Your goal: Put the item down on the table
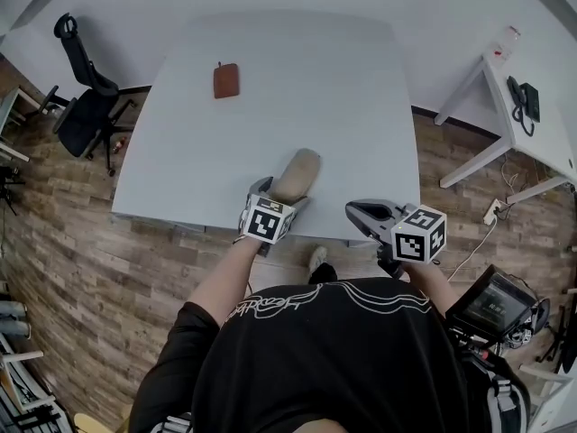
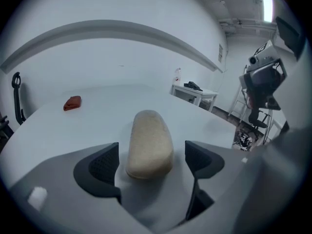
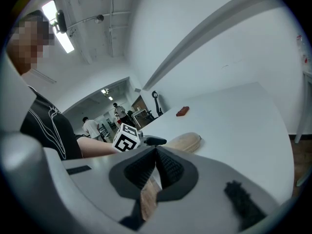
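A tan, oblong padded item (image 1: 298,173) lies flat on the white table (image 1: 343,106) near its front edge. My left gripper (image 1: 281,194) is open around the item's near end. In the left gripper view the item (image 2: 150,143) sits between the two dark pads (image 2: 103,164) with a gap on each side, and neither pad touches it. My right gripper (image 1: 353,209) hangs just off the table's front edge, to the right of the item. Its jaws are shut tip to tip (image 3: 156,153) with nothing between them. The right gripper view also shows the item (image 3: 187,141) beyond the jaws.
A small red-brown pouch (image 1: 226,80) lies at the table's far left. A black office chair (image 1: 86,106) stands left of the table on the wooden floor. A white side desk (image 1: 505,129) with a phone stands at the right. A screen device (image 1: 496,305) sits by my right side.
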A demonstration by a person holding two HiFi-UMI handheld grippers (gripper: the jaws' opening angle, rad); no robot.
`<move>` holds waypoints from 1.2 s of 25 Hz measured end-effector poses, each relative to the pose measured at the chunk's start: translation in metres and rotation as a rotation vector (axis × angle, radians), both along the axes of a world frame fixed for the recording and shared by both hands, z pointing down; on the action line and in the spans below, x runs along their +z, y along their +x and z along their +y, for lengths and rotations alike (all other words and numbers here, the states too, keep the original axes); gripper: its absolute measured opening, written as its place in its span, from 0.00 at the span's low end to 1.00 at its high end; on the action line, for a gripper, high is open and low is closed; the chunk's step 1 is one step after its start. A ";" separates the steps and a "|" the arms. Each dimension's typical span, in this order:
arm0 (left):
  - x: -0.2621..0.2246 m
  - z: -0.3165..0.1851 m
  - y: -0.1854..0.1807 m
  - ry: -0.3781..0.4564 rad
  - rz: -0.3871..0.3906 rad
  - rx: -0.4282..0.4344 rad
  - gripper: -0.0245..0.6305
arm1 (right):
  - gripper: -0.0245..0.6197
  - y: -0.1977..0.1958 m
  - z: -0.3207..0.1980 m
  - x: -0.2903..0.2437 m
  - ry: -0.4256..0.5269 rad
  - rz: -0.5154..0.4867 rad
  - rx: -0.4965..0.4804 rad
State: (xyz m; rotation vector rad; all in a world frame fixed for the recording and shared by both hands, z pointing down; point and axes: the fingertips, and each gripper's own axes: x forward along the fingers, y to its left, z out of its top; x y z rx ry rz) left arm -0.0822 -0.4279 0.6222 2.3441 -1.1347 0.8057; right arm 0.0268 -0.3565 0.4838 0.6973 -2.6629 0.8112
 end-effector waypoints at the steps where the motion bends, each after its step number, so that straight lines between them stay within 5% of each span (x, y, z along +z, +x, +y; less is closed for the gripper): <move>1: -0.006 0.007 -0.001 -0.013 0.024 0.006 0.68 | 0.05 -0.002 0.002 -0.002 0.004 0.002 -0.004; 5: -0.044 0.042 -0.003 -0.038 0.154 0.027 0.66 | 0.05 -0.013 0.014 -0.008 0.020 0.008 -0.035; 9: -0.109 0.078 0.002 0.016 0.345 0.047 0.50 | 0.05 -0.026 0.024 -0.016 0.043 0.003 -0.051; 13: -0.150 0.114 0.008 0.049 0.392 0.096 0.32 | 0.05 -0.039 0.042 -0.024 0.043 -0.020 -0.064; 16: -0.170 0.133 0.010 0.079 0.408 0.117 0.04 | 0.05 -0.049 0.060 -0.031 0.060 -0.026 -0.089; 20: -0.178 0.166 0.023 0.076 0.443 0.178 0.04 | 0.05 -0.054 0.085 -0.040 0.081 -0.057 -0.105; 30: -0.178 0.179 0.022 0.071 0.461 0.154 0.04 | 0.05 -0.050 0.101 -0.039 0.084 -0.072 -0.090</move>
